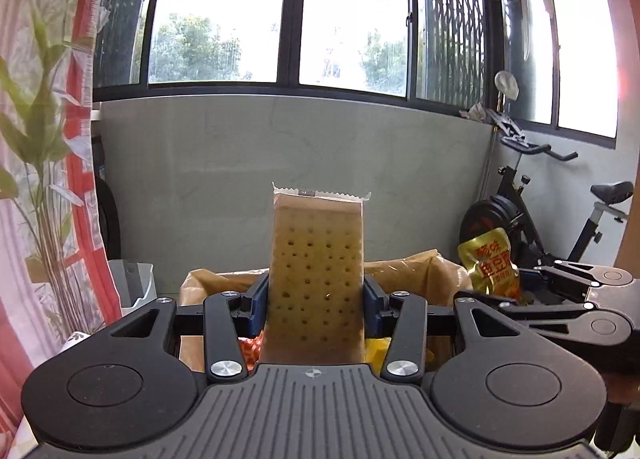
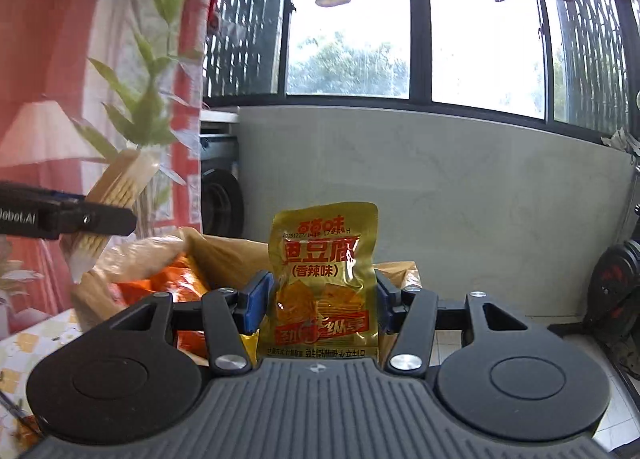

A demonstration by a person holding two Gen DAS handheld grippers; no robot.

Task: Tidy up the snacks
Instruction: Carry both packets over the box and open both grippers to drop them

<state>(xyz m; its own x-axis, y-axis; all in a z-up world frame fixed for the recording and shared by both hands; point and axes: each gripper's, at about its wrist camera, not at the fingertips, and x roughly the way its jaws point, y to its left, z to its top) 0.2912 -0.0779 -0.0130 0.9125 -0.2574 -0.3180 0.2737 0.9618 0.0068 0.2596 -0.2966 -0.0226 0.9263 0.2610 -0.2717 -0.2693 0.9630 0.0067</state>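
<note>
My left gripper [image 1: 316,299] is shut on a clear-wrapped cracker pack [image 1: 318,259], held upright above an open brown paper bag [image 1: 416,263]. My right gripper [image 2: 323,303] is shut on a gold fish-tofu pouch [image 2: 325,259] with red print, held upright over the same bag [image 2: 228,247]. The pouch [image 1: 490,263] and right gripper also show at the right in the left wrist view. The cracker pack [image 2: 116,183] and left gripper show at the left in the right wrist view. Orange snack packets [image 2: 176,283] lie inside the bag.
A grey low wall [image 1: 280,147] under dark-framed windows stands behind. A leafy plant [image 1: 36,139] and red curtain are at the left. An exercise bike [image 1: 560,219] stands at the right. A patterned tablecloth [image 2: 28,343] lies under the bag. A washing machine [image 2: 220,199] sits by the wall.
</note>
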